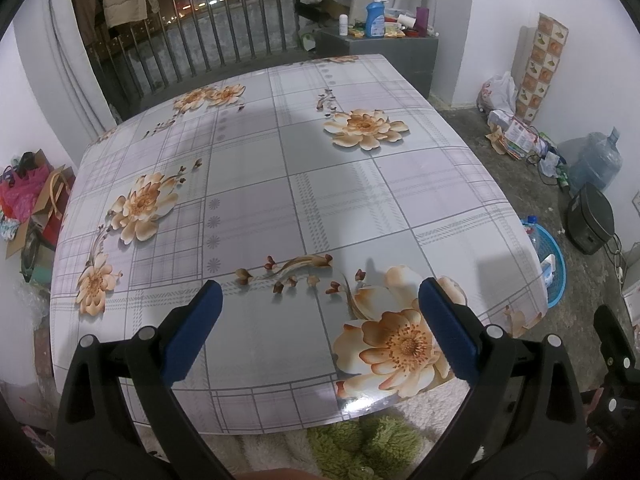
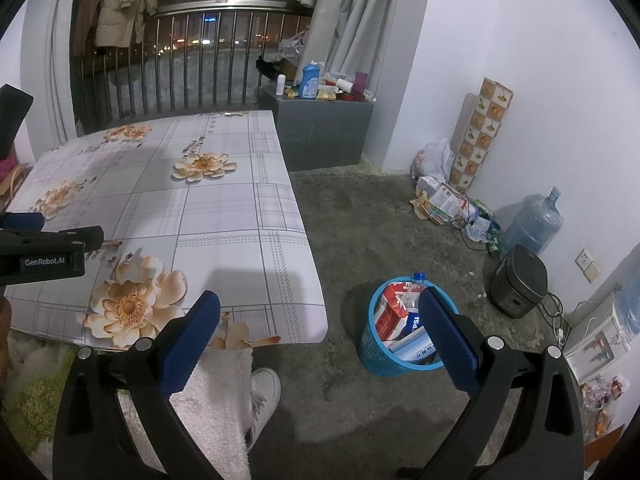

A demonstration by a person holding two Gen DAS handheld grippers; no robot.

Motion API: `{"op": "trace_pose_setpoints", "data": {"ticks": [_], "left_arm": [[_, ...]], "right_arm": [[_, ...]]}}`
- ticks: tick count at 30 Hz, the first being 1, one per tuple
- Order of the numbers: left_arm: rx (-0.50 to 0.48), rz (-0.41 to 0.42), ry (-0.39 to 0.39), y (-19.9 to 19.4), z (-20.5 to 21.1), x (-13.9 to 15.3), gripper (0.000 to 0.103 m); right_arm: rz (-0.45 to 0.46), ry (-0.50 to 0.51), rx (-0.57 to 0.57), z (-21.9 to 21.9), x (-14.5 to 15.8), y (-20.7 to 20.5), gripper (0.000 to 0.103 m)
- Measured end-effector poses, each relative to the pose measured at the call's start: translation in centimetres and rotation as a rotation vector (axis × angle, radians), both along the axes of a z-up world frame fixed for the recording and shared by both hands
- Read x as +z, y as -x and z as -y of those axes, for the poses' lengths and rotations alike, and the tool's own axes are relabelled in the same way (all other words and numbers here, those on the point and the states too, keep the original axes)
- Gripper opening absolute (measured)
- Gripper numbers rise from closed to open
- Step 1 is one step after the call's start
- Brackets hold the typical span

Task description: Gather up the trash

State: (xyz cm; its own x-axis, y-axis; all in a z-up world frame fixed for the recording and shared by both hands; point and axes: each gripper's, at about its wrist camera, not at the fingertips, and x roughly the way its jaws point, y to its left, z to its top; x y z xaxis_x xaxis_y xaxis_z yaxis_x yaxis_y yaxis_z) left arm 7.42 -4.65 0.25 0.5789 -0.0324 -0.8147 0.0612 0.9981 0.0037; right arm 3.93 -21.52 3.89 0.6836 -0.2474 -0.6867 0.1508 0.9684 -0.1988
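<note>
Jaws of both the left gripper and right gripper gape empty; light, crushable trash fills the blue basket on the floor, right of the bare surface, best pinched by a wrapper edge.

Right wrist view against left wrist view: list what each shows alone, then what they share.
Only the right wrist view shows inside the blue basket, full of wrappers, a white shoe and a water dispenser. Only the left shows the bags left of the table and the table's left edge. Both show the floral tablecloth, blue detergent bottle, water jug, and open, empty grippers: left gripper, right gripper.
</note>
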Motion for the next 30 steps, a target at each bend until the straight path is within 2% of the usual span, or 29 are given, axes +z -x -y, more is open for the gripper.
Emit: {"op": "trace_pose_setpoints", "data": {"ticks": [30], "left_arm": [[-0.001, -0.004, -0.004, 0.15, -1.03, -0.09, 0.094]], "right_arm": [[0.002, -0.001, 0.001, -0.1, -0.01, -0.11, 0.097]]}}
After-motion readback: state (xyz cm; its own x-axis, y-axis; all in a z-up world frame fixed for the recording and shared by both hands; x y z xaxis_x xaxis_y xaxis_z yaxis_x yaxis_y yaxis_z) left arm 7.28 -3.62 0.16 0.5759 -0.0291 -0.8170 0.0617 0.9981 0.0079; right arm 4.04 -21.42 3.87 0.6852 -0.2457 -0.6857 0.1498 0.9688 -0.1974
